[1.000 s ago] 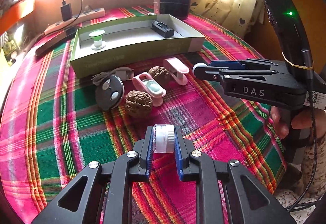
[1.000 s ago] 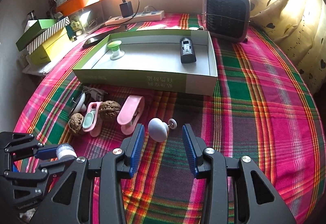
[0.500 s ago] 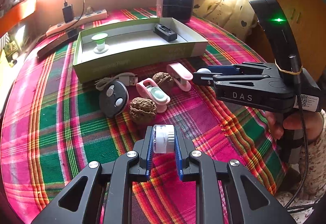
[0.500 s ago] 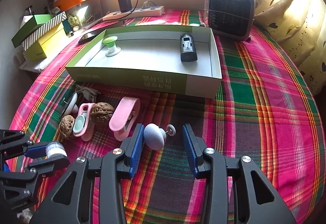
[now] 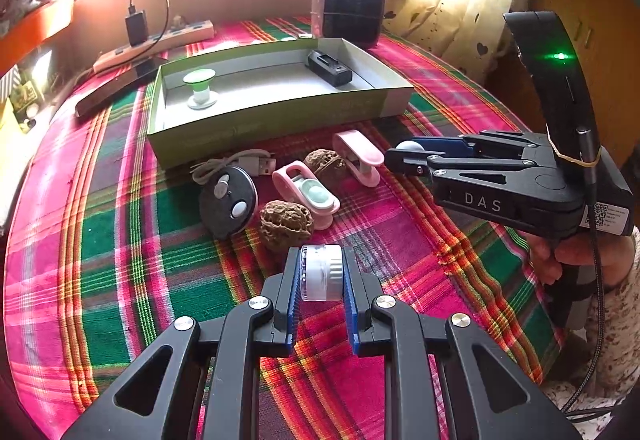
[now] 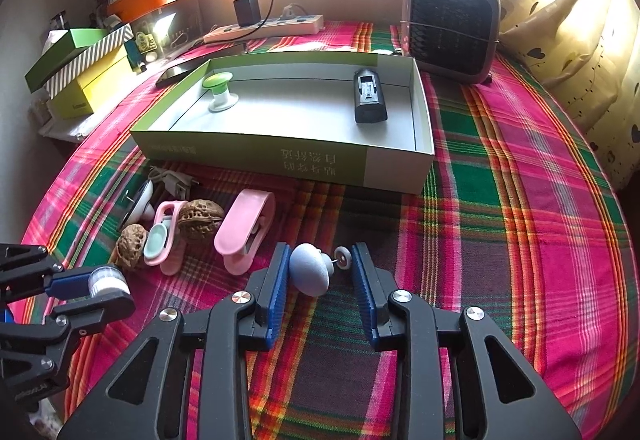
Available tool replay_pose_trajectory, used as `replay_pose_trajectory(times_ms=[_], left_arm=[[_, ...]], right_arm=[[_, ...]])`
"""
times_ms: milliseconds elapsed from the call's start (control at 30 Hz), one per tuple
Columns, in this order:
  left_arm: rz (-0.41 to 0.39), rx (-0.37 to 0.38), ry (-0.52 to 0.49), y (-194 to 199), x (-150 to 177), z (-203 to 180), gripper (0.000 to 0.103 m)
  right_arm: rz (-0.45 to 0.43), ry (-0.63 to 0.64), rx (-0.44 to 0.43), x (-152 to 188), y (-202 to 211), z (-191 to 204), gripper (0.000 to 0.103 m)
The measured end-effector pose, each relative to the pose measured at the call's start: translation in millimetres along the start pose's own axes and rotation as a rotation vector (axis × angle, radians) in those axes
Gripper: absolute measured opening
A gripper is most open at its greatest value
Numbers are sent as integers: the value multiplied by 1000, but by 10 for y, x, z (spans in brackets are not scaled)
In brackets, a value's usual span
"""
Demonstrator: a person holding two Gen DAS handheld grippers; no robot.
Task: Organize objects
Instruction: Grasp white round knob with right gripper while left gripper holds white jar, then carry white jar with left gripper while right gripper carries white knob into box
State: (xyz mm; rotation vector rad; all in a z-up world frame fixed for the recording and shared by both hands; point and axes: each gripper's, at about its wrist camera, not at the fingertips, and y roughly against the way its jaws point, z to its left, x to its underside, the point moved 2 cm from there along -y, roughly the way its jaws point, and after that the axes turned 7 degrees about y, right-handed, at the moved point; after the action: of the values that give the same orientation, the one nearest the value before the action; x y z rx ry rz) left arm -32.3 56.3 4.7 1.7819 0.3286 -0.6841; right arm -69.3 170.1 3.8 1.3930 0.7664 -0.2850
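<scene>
My left gripper (image 5: 320, 274) is shut on a small white round cap (image 5: 321, 272), held above the plaid cloth; it also shows in the right wrist view (image 6: 107, 280). My right gripper (image 6: 320, 272) has its jaws around a blue-grey knob with a pin (image 6: 310, 274), pressed at both ends; its tip shows in the left wrist view (image 5: 408, 147). The green box lid (image 6: 280, 159) holds a green-topped spool (image 6: 220, 91) and a black device (image 6: 370, 101).
Two walnuts (image 5: 286, 220) (image 5: 325, 161), two pink clips (image 5: 308, 191) (image 5: 358, 155), a black round disc (image 5: 228, 201) and a USB cable (image 5: 240, 161) lie in front of the box. A small heater (image 6: 452, 35) and power strip (image 6: 264, 27) stand behind.
My right gripper has closed on the blue-grey knob and lifted it slightly. My left gripper, still holding the cap, has drawn back a little from the pile.
</scene>
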Motion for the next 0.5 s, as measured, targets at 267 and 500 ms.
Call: replay_pose_trajectory(times_ms=[267,500], left_arm=[[-2,-6,-1,6,0,12,17],[-4,-7,-1,10,-4,8,17]], right_arm=[[-1,-1,1,1,8,15,32],[0,2,6,10,11,18,32]])
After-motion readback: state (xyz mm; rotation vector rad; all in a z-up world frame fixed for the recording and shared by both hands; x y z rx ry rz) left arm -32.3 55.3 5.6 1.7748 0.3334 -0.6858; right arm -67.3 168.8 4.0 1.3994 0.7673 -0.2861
